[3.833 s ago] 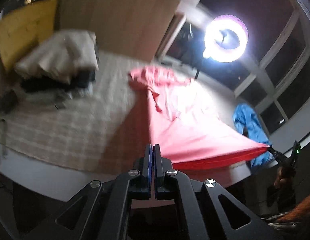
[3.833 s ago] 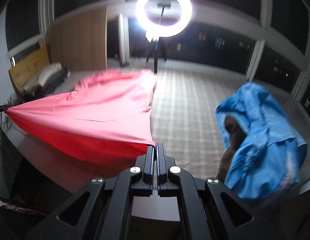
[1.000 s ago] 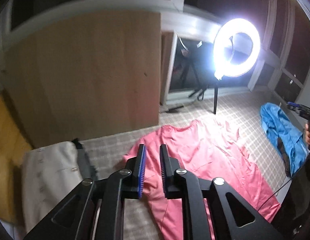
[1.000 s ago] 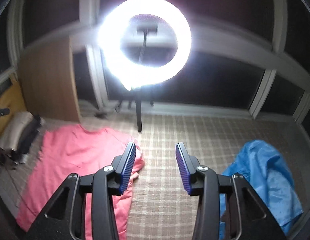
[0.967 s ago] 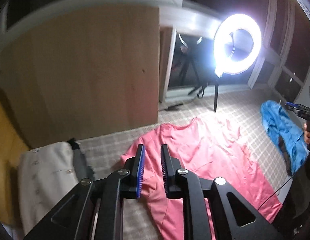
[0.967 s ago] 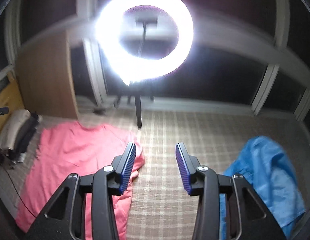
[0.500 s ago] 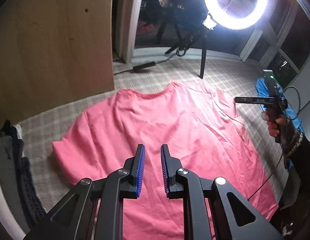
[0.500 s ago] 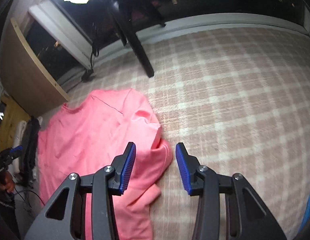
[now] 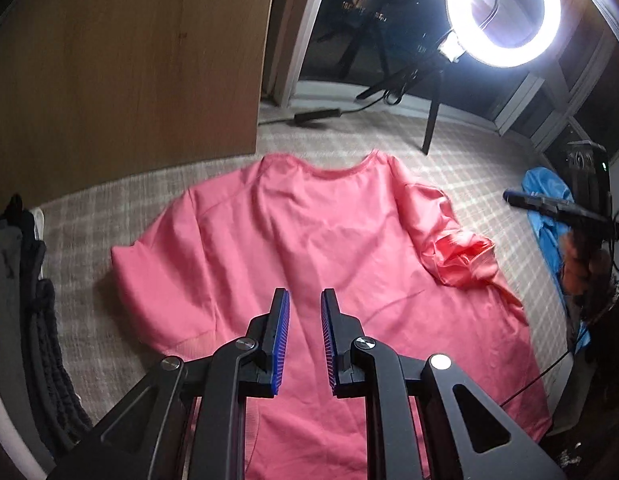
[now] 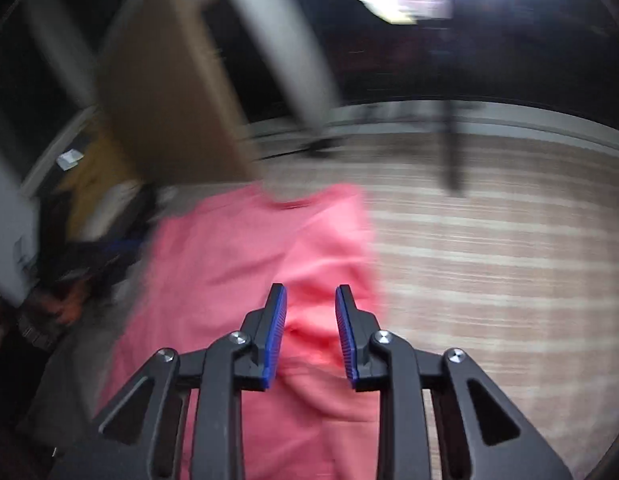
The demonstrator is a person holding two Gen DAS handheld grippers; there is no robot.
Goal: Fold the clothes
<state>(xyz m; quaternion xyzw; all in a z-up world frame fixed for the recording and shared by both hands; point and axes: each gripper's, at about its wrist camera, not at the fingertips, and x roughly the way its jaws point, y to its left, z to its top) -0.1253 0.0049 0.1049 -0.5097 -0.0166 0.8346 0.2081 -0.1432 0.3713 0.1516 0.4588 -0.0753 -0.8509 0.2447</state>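
The pink shirt [image 9: 309, 264] is lying spread on the checked rug [image 9: 461, 168], collar toward the ring light [image 9: 503, 12] and hem toward the cameras. A few seconds ago it was hanging stretched in the air between the two tongs; now it is resting flat and neither tool is gripping it, so the laying-out step looks finished and the folding proper is about to begin.

The left gripper [image 9: 303, 312] is hovering over the shirt's lower middle, its jaws standing a little apart with nothing between them. The sleeve on that side is lying fairly flat.

The right gripper [image 10: 309, 308] is dropping toward the shirt's other side, and its view is smeared with motion. Its jaws have just been closing, yet a clear gap is remaining and the cloth under them is looking untouched; I judge it released, not grasping. From the left camera that same tool [image 9: 549, 204] is showing beyond the shirt's edge, held by a hand [image 9: 581, 256].

The sleeve [image 9: 461, 256] on that side is sitting bunched in a crumpled heap. That is probably what the right hand is heading for: smoothing or lifting it before the first fold.

A blue garment [image 9: 549, 208] is waiting on the rug beyond the shirt's bunched side, and darker clothes [image 9: 33, 280] are piled beyond the opposite sleeve.
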